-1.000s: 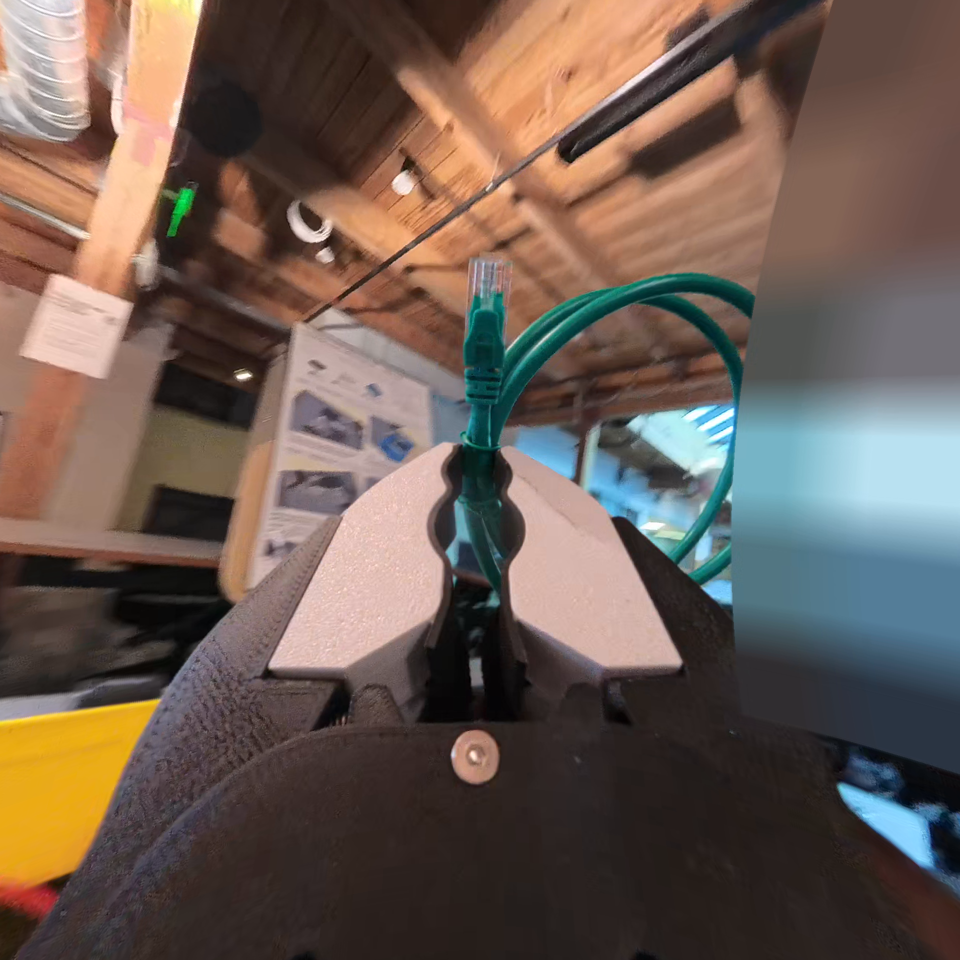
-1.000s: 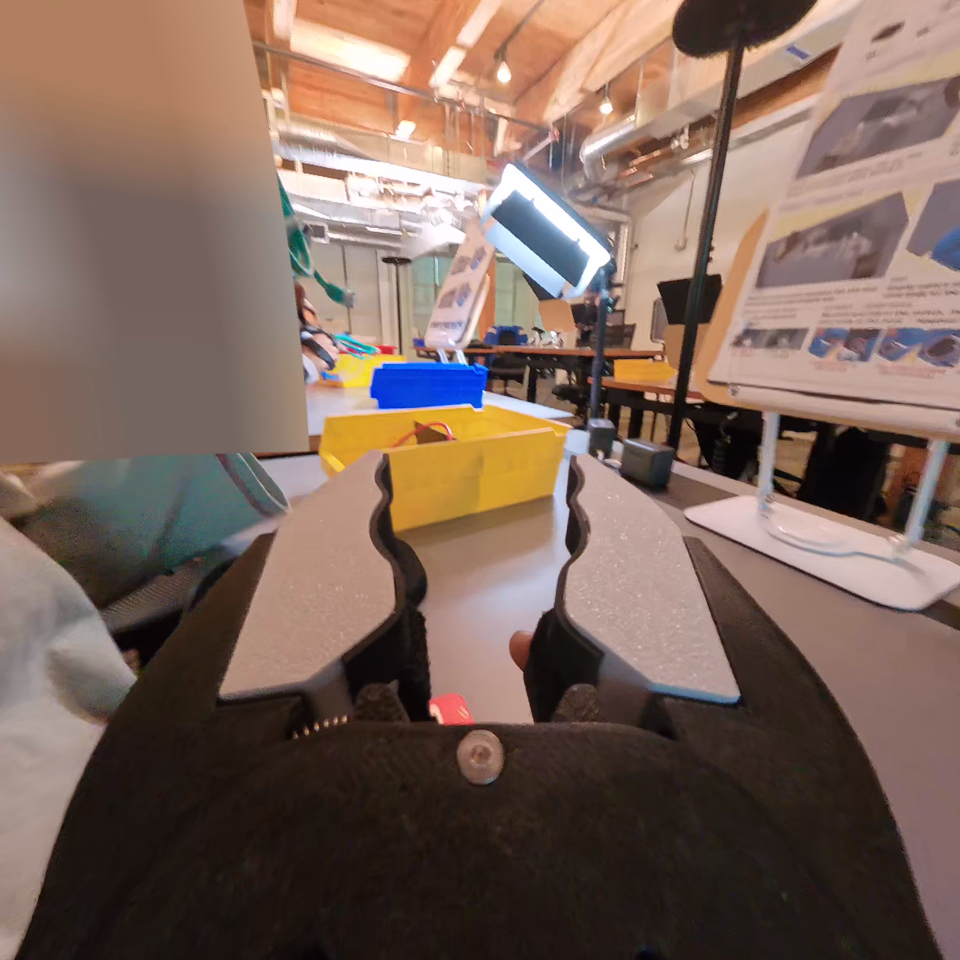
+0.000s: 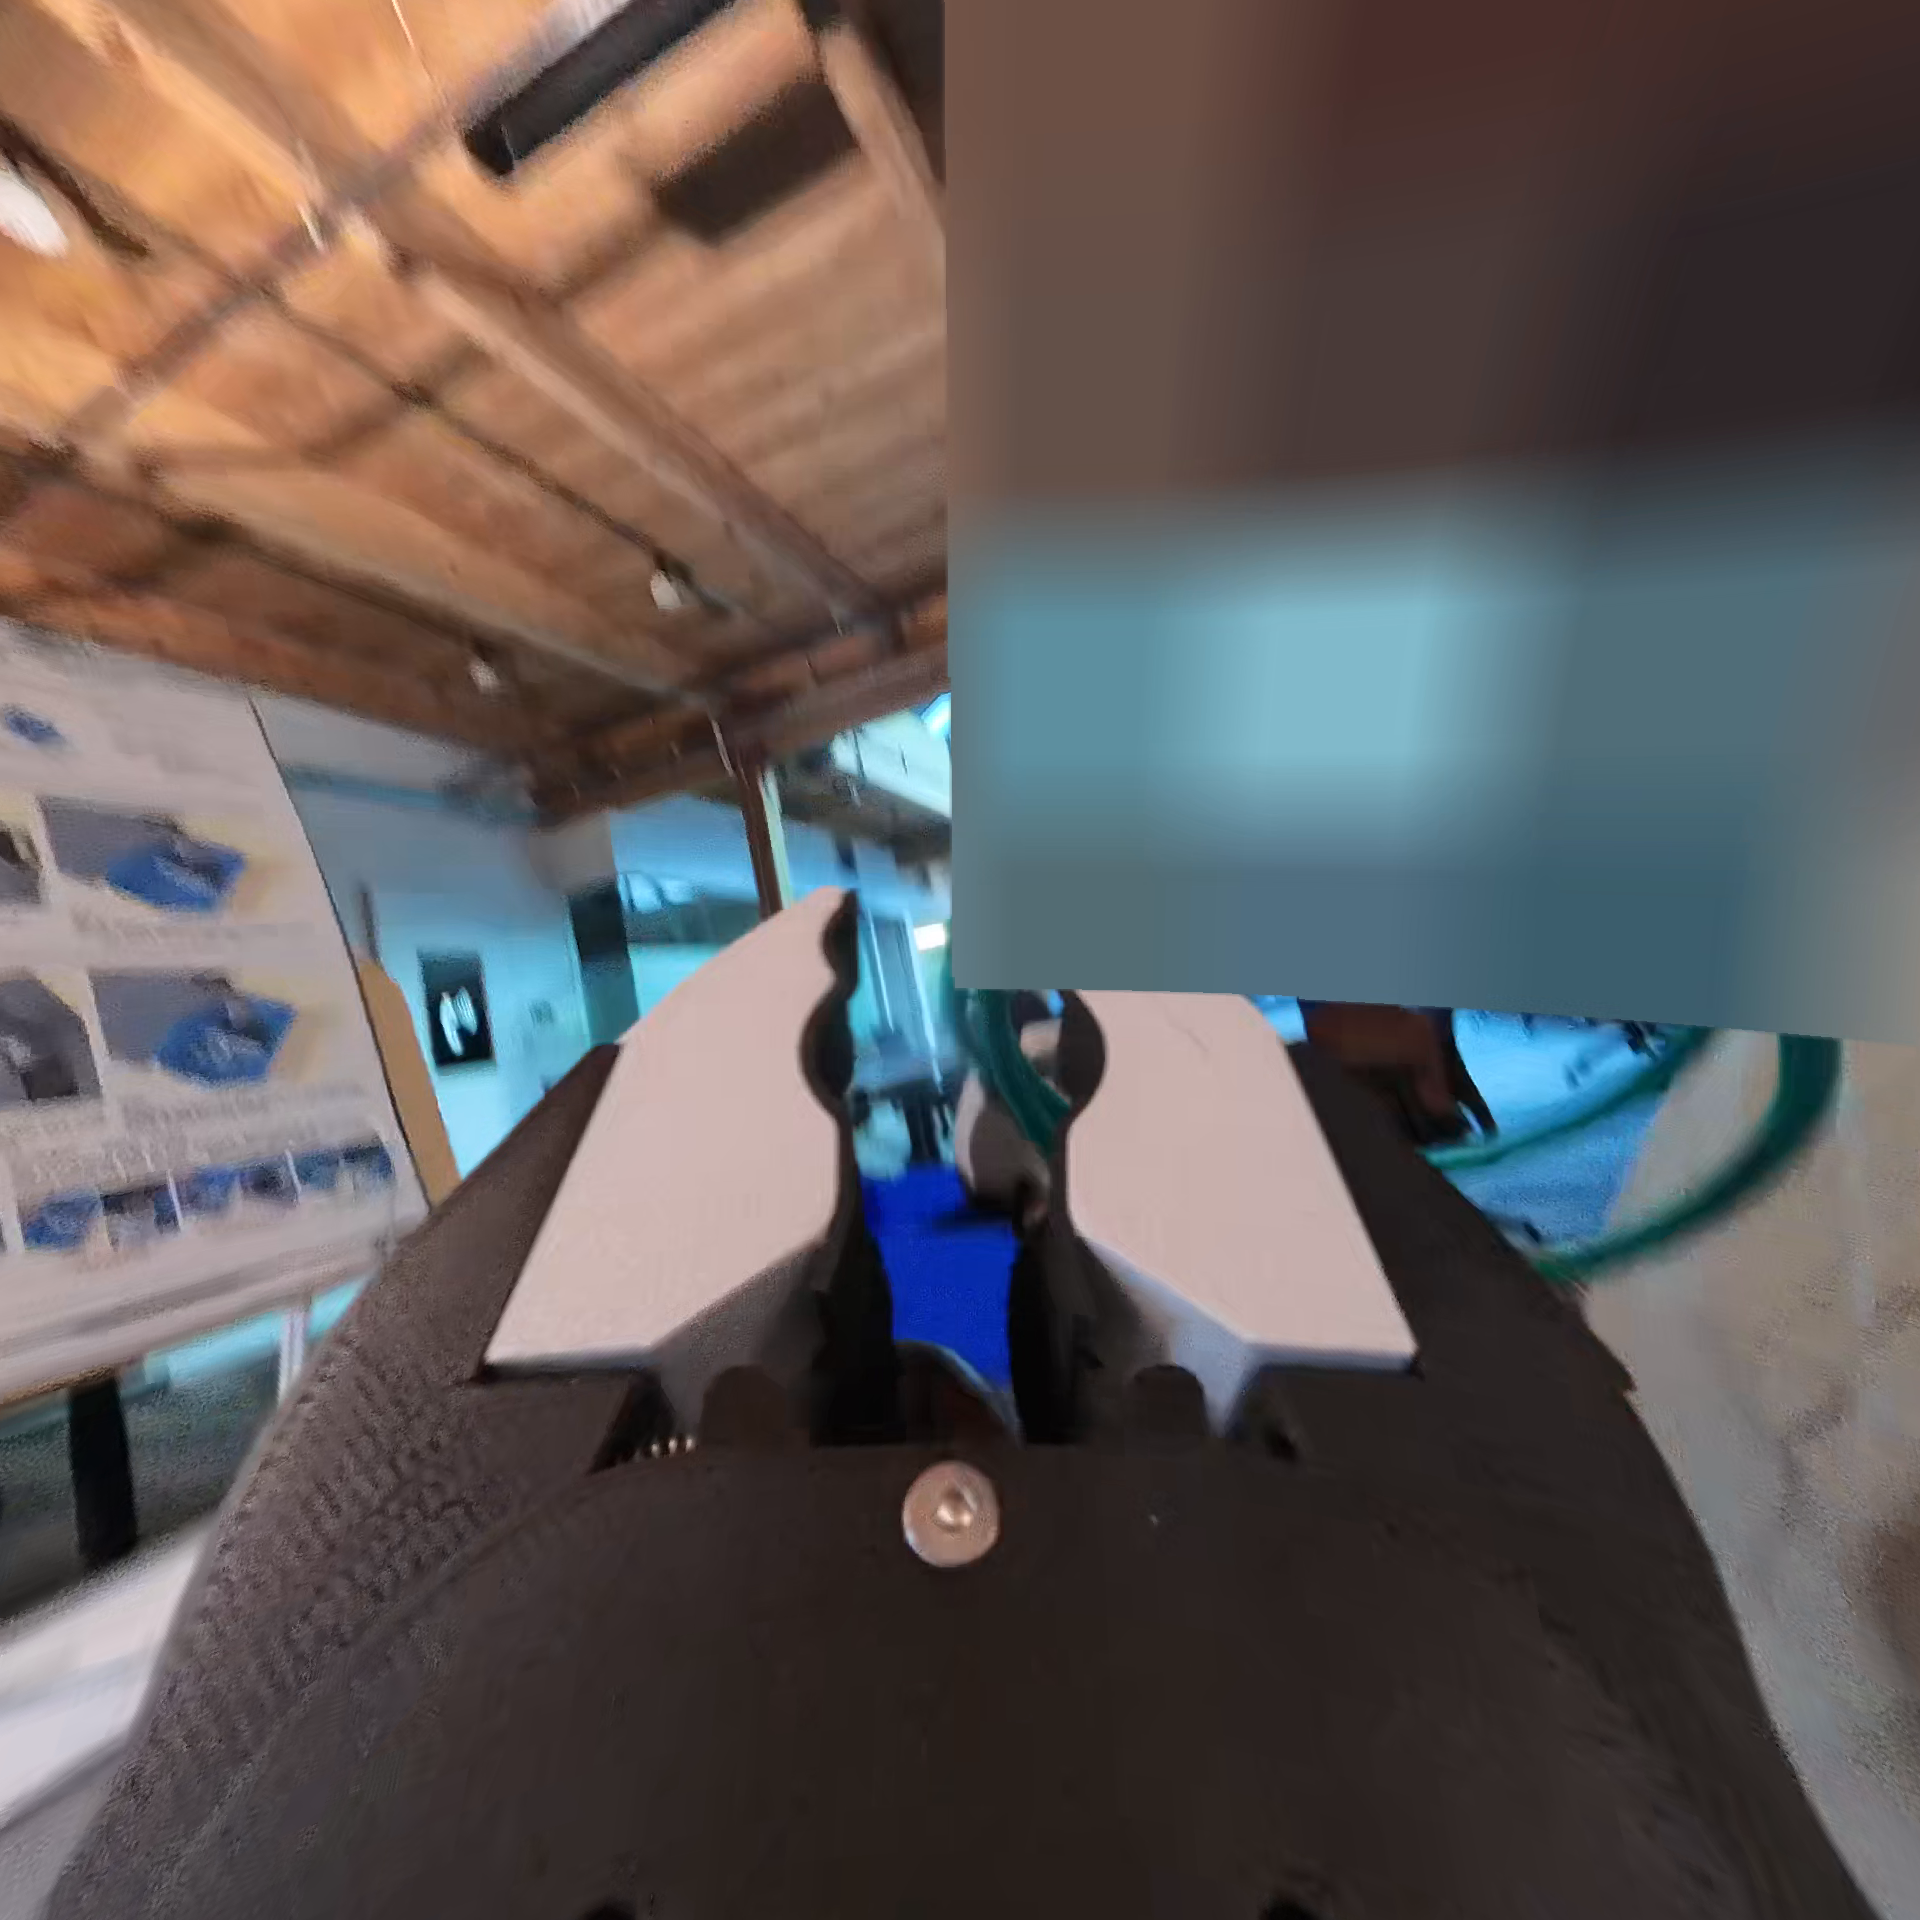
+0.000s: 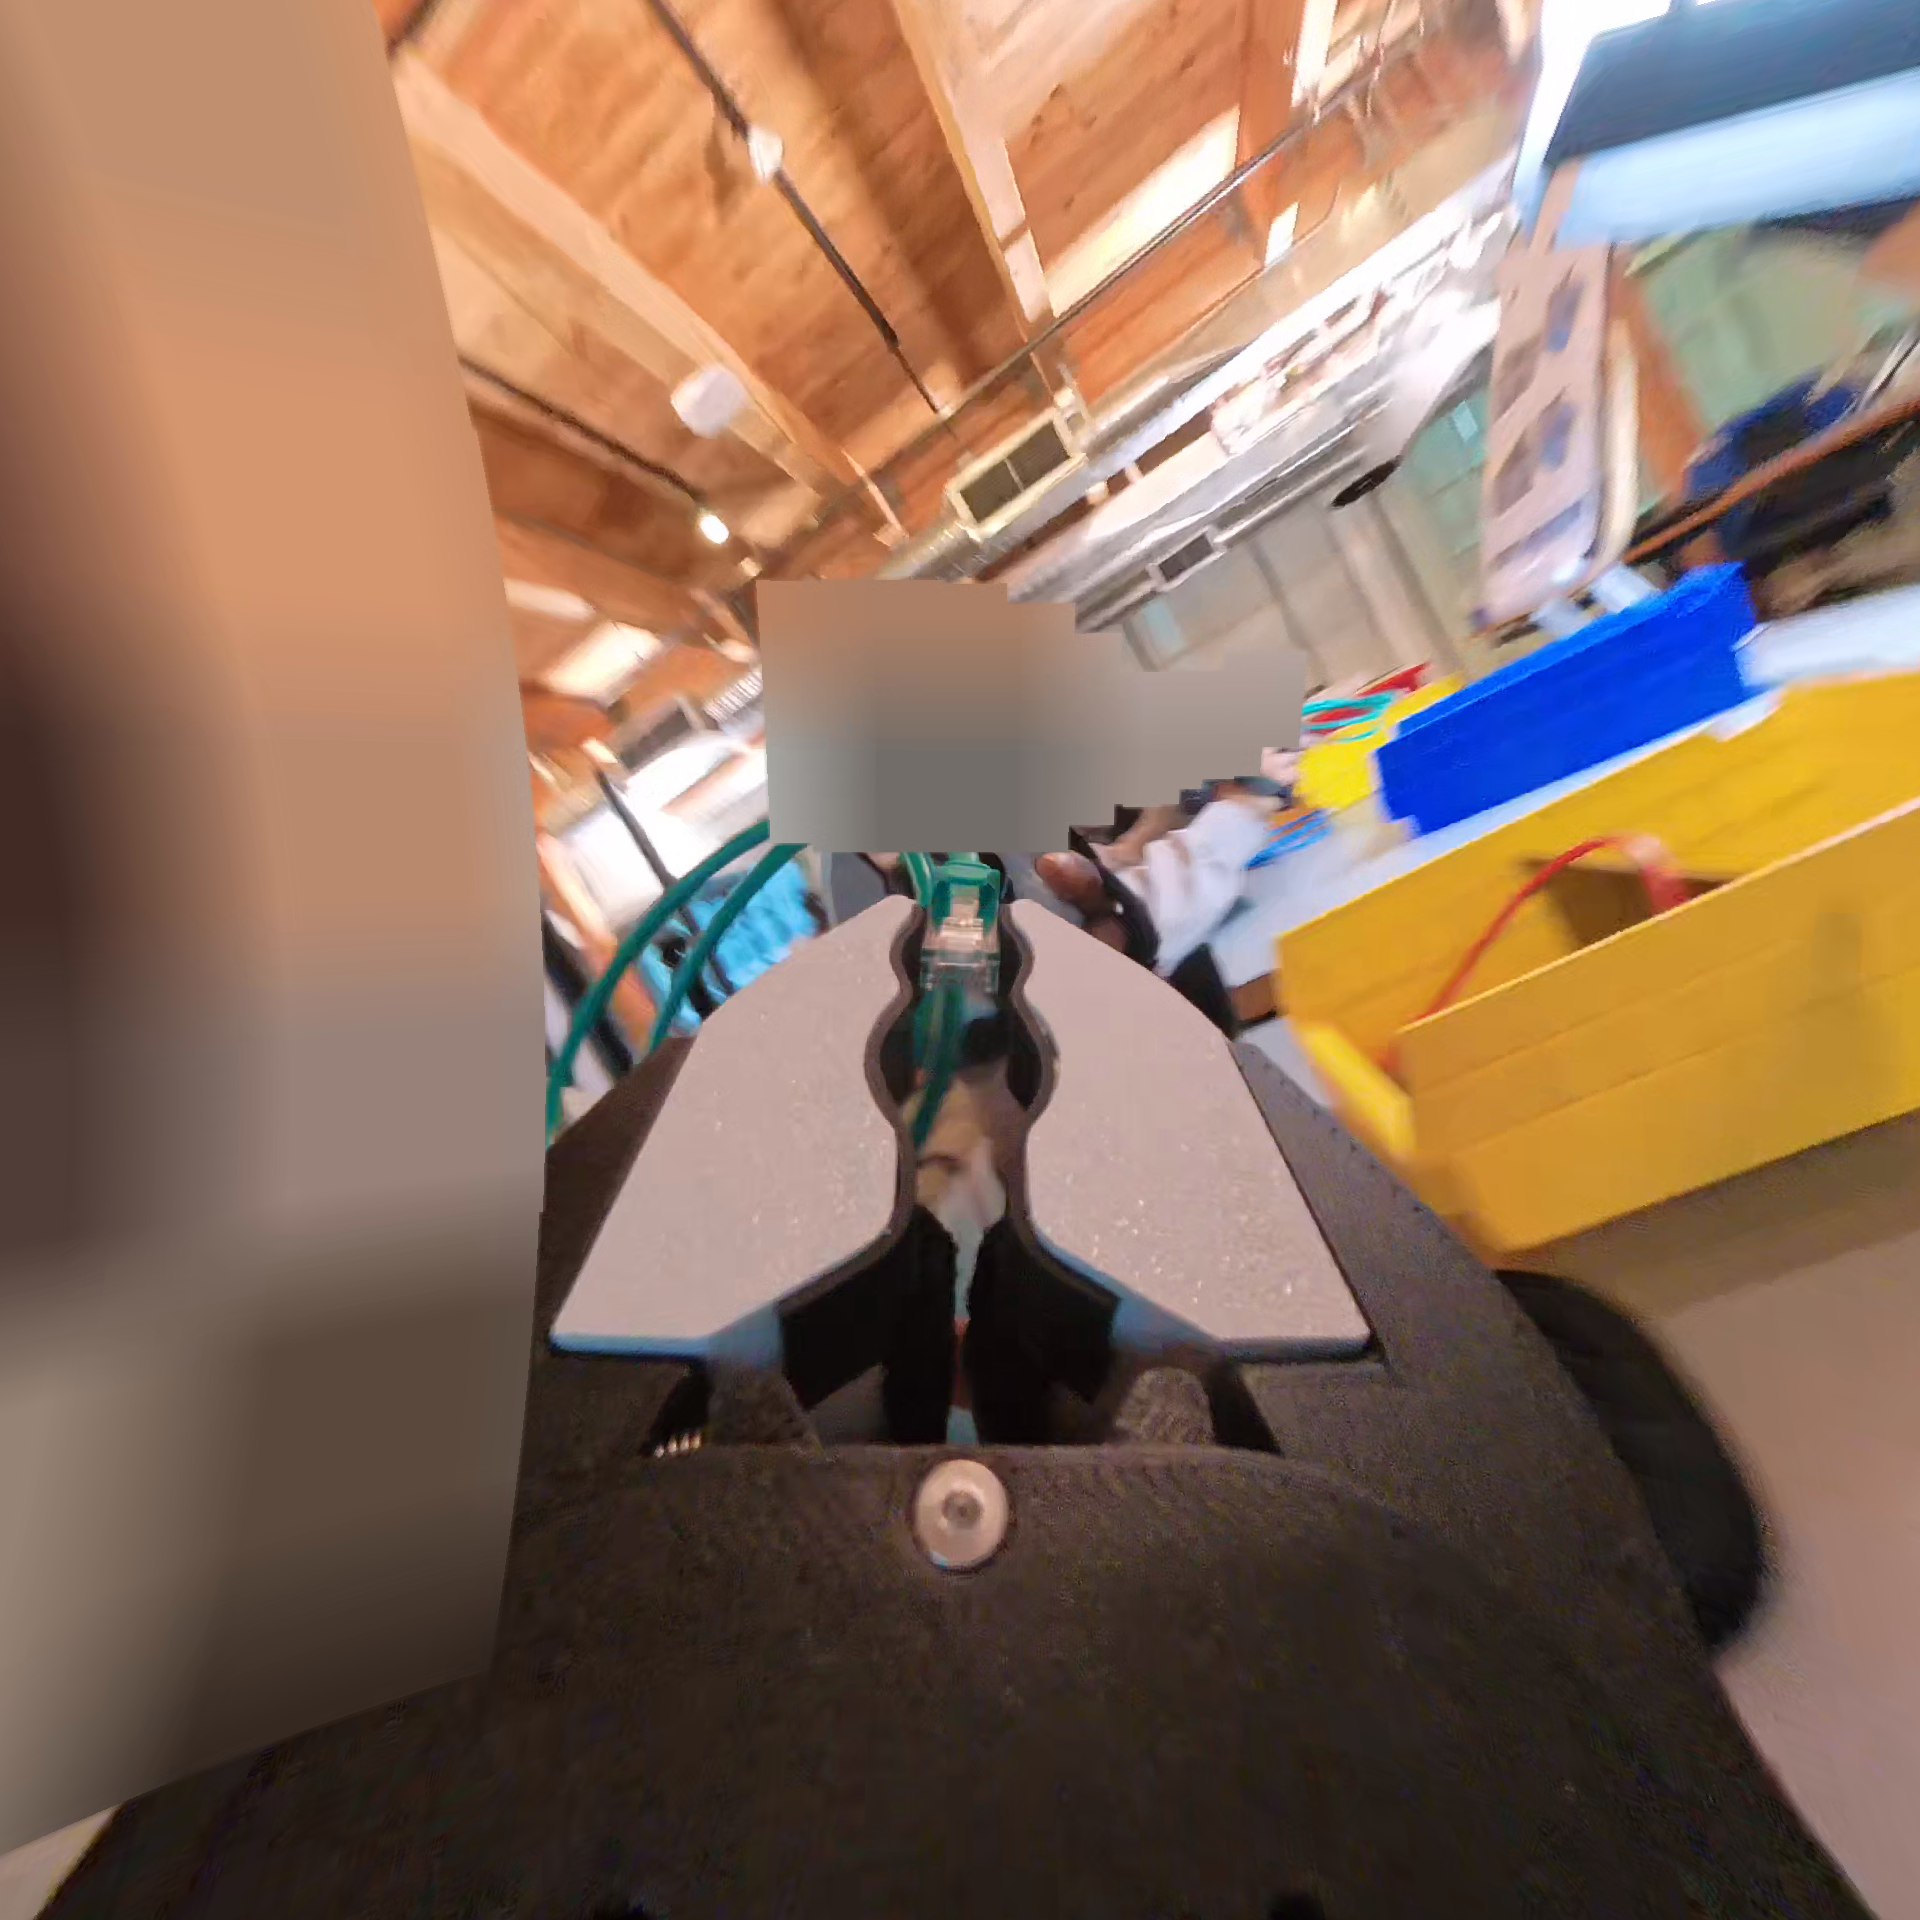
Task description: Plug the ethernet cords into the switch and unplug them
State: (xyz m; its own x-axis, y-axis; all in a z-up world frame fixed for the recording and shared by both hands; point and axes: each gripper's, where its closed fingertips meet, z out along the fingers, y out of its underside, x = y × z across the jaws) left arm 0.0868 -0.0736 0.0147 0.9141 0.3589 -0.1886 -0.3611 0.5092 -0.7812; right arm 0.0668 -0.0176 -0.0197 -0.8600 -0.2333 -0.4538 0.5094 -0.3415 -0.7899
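Observation:
My right gripper [image 4: 961, 914] is shut on the clear plug of a green ethernet cord [image 4: 961, 935], held at the fingertips and raised in the air. The cord's loops [image 4: 623, 977] hang off to the left behind the fingers. My left gripper [image 3: 951, 1013] is open with nothing between its fingers. The green cord [image 3: 1808, 1132] curves past it on the right, and a strand [image 3: 1003, 1049] runs just beyond its right fingertip. The right fingertip is partly covered by a blurred patch. The switch is not in view. Both views are motion blurred.
A yellow bin [image 4: 1558, 1039] holding a red cord [image 4: 1507, 904] stands on the grey table [image 4: 1818, 1455] to the right. A blue bin [image 4: 1558, 717] is behind it. A poster board [image 3: 156, 987] stands at the left. Wooden ceiling fills the top.
My left gripper has opened and let go of the green cord. My right gripper, open and empty before, has shut on the cord's plug. Both cameras have swung.

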